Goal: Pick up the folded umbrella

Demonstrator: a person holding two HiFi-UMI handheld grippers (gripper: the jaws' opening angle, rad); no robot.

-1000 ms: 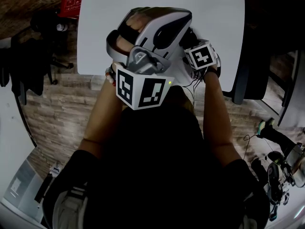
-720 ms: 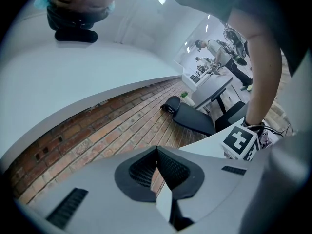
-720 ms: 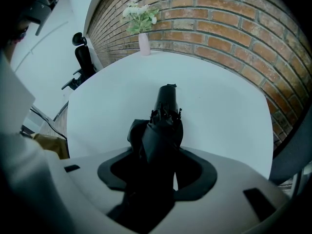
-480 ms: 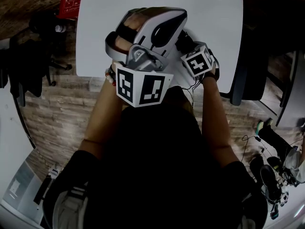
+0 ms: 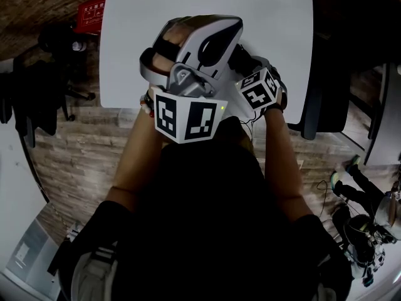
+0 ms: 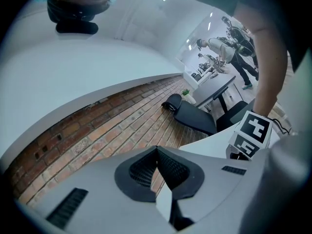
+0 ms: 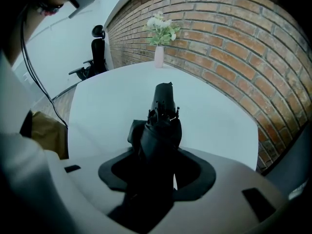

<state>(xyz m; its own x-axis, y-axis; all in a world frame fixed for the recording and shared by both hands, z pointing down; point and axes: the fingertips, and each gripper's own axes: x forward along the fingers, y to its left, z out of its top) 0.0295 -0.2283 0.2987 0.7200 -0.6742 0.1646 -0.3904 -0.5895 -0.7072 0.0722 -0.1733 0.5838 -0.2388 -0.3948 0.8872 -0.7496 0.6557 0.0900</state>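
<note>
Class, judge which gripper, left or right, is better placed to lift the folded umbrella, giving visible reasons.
Right. The right gripper has just been closing, and its fingers now press the folded umbrella. The left gripper is shut, empty, and faces the floor, with no umbrella in its view.

- The surface (image 5: 125, 49) is a plain white tabletop with rounded corners. It stands on a wood-plank floor (image 5: 75, 143).
- A slim white vase (image 7: 159, 56) stands upright on the surface near its far edge. It holds pale flowers (image 7: 162, 29) with green leaves.
- A black folded umbrella (image 7: 157, 130) shows over the middle of the surface. Whether its end rests on the top cannot be told.
- On the floor, a dark office chair (image 5: 326, 99) stands just beside the surface's right edge in the head view.
- A red item (image 5: 94, 5) sits on the floor near the surface's far left corner.
</note>
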